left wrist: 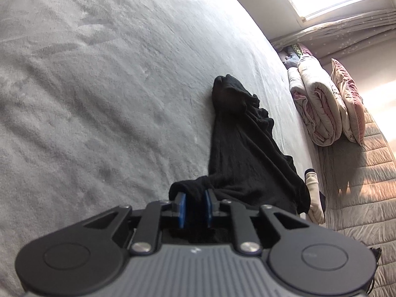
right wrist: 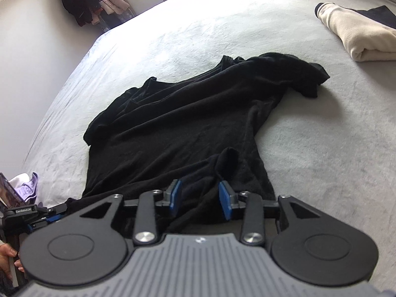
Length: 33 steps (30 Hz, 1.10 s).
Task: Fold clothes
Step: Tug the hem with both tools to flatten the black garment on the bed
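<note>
A black shirt (right wrist: 178,123) lies crumpled and partly spread on the grey bed cover (right wrist: 321,148). In the left wrist view the shirt (left wrist: 237,153) stretches away from me in a narrow bunch. My left gripper (left wrist: 195,205) is shut on a fold of the shirt's near edge, with fabric pinched between its blue pads. My right gripper (right wrist: 201,198) is open over the shirt's near hem; its pads stand well apart, with black fabric lying between them and a raised fold just ahead. The left gripper (right wrist: 49,212) also shows at the shirt's left corner.
A folded cream garment (right wrist: 358,37) lies on the bed at the far right, also visible as a cream garment (left wrist: 314,198) beside the shirt. Rolled quilts (left wrist: 319,104) and a pillow (left wrist: 351,99) sit past the bed edge. Purple cloth (right wrist: 29,185) and a hand (right wrist: 7,255) are at the left.
</note>
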### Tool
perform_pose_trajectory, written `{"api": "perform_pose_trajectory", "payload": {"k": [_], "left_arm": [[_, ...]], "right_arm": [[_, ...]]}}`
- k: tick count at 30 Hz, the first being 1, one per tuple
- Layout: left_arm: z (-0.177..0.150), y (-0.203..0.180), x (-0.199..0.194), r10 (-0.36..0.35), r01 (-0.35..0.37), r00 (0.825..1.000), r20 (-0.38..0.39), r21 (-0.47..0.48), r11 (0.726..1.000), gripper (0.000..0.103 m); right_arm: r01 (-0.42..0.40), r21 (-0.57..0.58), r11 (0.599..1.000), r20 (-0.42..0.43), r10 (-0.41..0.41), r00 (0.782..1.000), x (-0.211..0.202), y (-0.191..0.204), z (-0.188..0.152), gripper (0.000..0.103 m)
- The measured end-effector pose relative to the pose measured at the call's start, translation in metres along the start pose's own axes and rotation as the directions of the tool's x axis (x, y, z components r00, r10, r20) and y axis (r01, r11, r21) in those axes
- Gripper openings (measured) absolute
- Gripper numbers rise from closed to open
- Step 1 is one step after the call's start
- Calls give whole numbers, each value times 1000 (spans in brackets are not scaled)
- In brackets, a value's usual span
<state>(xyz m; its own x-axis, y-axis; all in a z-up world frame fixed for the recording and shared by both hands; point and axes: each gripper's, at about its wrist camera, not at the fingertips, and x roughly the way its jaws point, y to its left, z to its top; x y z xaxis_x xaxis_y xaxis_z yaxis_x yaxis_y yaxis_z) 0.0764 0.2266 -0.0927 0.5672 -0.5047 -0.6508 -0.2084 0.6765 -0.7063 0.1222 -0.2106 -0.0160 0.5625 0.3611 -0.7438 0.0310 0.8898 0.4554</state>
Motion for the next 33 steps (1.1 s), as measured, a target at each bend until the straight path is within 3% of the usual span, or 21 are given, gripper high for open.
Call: {"api": "perform_pose_trajectory", "payload": {"k": [7, 9, 10, 12, 30, 33], "left_arm": [[-5, -6, 2, 34, -34, 999, -13, 29, 999, 15], [-6, -8, 3, 39, -38, 999, -20, 44, 998, 14], [-8, -10, 3, 43, -41, 999, -23, 52, 998, 13], [-10, -12, 2, 51, -49, 998, -33, 68, 997, 6], [-64, -38, -55, -18, 33, 995, -94, 165, 986, 4], [-69, -37, -56, 2, 14, 996, -91, 174, 985, 4]], "right_arm": [[-41, 45, 998, -57, 44, 997, 17, 4, -24, 38], [-59, 55, 997, -74, 63, 995, 25, 4, -28, 23], [-62, 58, 996, -79, 66, 995, 26, 3, -29, 9], [-62, 62, 996, -86, 68, 994, 26, 1, -31, 6], [44, 18, 999, 19, -44, 999, -85, -30, -55, 2], [44, 26, 999, 25, -44, 999, -86, -32, -61, 9]]}}
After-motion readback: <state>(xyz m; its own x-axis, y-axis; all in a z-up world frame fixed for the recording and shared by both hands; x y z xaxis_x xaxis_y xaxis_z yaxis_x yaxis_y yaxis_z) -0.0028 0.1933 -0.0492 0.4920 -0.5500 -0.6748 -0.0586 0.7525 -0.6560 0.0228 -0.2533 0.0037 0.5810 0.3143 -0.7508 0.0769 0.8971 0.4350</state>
